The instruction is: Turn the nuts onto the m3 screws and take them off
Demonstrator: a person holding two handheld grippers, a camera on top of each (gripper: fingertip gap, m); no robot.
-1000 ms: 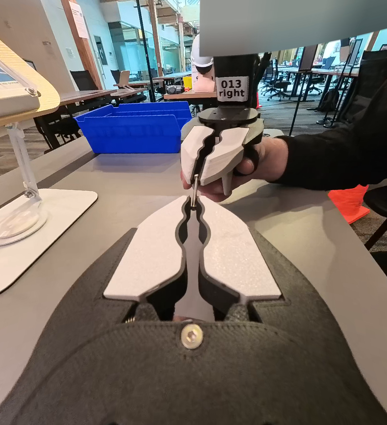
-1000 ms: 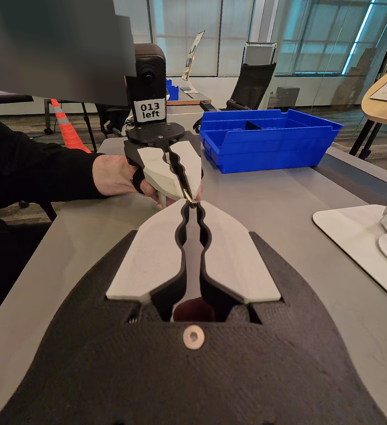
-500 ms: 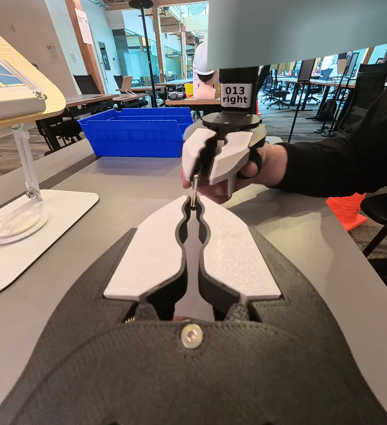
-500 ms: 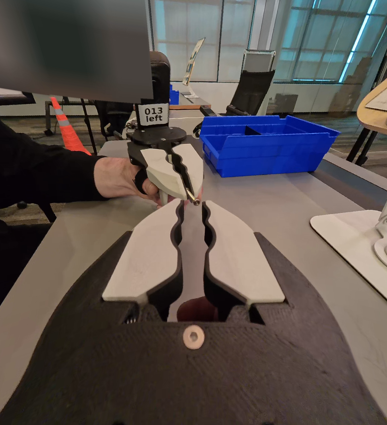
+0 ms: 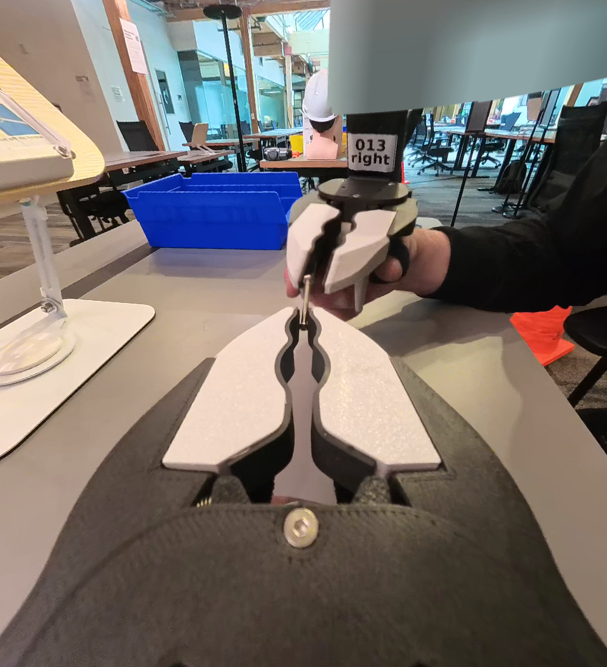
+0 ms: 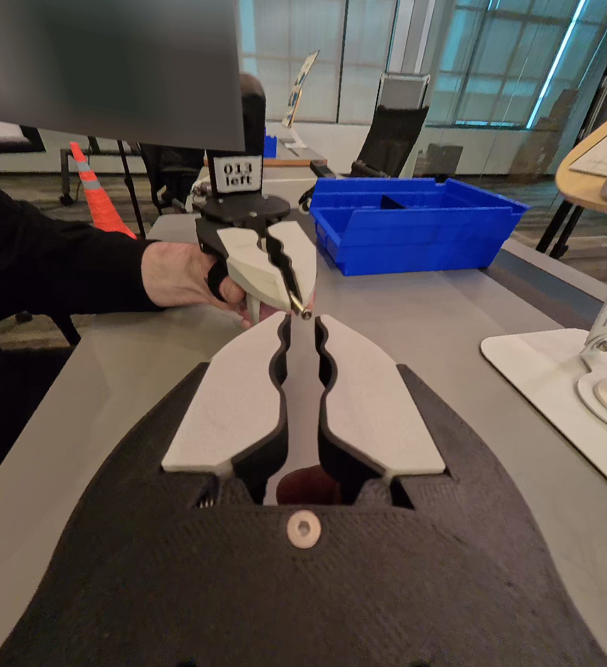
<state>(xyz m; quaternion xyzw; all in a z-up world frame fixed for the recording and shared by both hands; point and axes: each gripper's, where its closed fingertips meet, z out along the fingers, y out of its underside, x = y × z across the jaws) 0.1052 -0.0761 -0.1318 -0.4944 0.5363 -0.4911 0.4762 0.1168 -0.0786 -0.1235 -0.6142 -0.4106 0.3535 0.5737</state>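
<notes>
here, one screw [image 6: 297, 306] sits pinched in the closed left gripper [image 5: 302, 322], one nut [image 6: 306, 315] at its tip, between the parted, empty fingers of the right gripper [image 6: 302, 319]; one blue bin [image 6: 414, 223] stands behind.

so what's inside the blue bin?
Blue bin: a dark divider splits its interior in the right wrist view. No contents show above the walls; the floor is hidden behind the front wall in both views.

blue bin [image 5: 215, 216] behind, white stand base [image 5: 42, 364] beside, bare table [image 5: 204, 288] between
</notes>
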